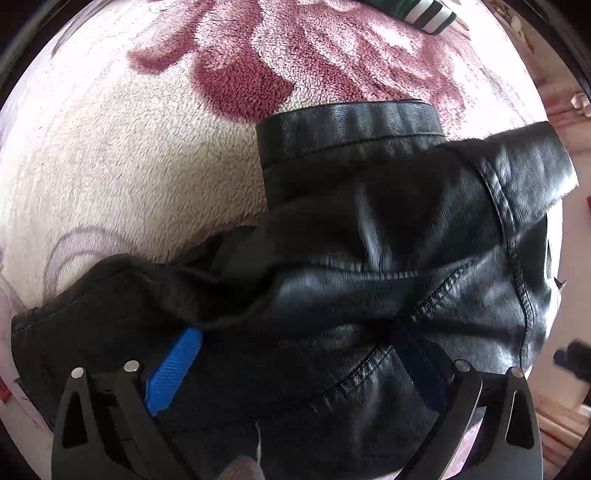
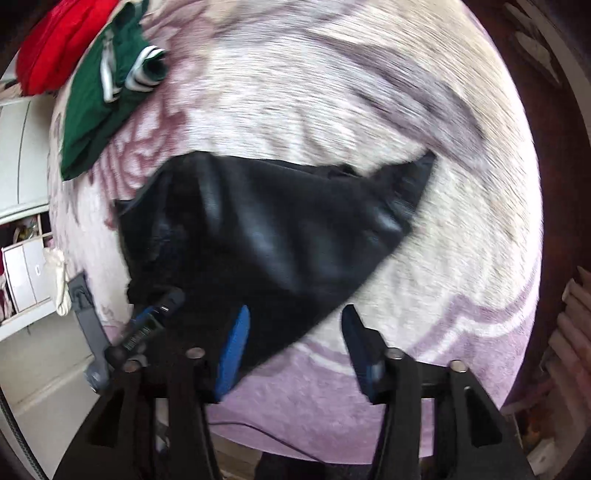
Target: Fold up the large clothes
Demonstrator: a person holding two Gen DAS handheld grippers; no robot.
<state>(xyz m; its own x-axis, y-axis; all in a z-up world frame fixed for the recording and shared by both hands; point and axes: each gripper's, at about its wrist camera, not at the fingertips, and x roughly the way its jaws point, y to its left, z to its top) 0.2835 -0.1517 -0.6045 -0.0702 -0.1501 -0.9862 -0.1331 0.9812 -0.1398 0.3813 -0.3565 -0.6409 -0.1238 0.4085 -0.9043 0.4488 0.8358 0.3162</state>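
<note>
Fleecy cream bedding (image 1: 110,166) with plum and lilac flower prints covered the whole work surface, and on it lay the black leather jacket (image 1: 369,240) we were folding. Our right wrist view was smeared by motion blur, so the jacket's seams and edges there were hard to read; it showed only as a dark, roughly triangular heap (image 2: 266,229) with a glossy crease. Its lower edge was cut off behind our left gripper (image 1: 295,369), and the near fabric hid part of that gripper's right blue pad.

Our left gripper's fingers stood spread wide over the jacket, the leather bunched between them but the pads not pressing it. Our right gripper (image 2: 291,343) was likewise released, one pad over the jacket's corner, the other over bare bedding, nothing pinched. To its left in that view our other tool appeared, blurred.

A green garment with white stripes (image 2: 107,92) lay at the bedding's far corner, touching something red (image 2: 62,40); only its striped cuff (image 1: 428,14) reached the left view. White cabinets (image 2: 22,147) stood beyond the bed's edge.

The leather looked smooth, shiny and stitched in double rows, with a flat banded hem.
</note>
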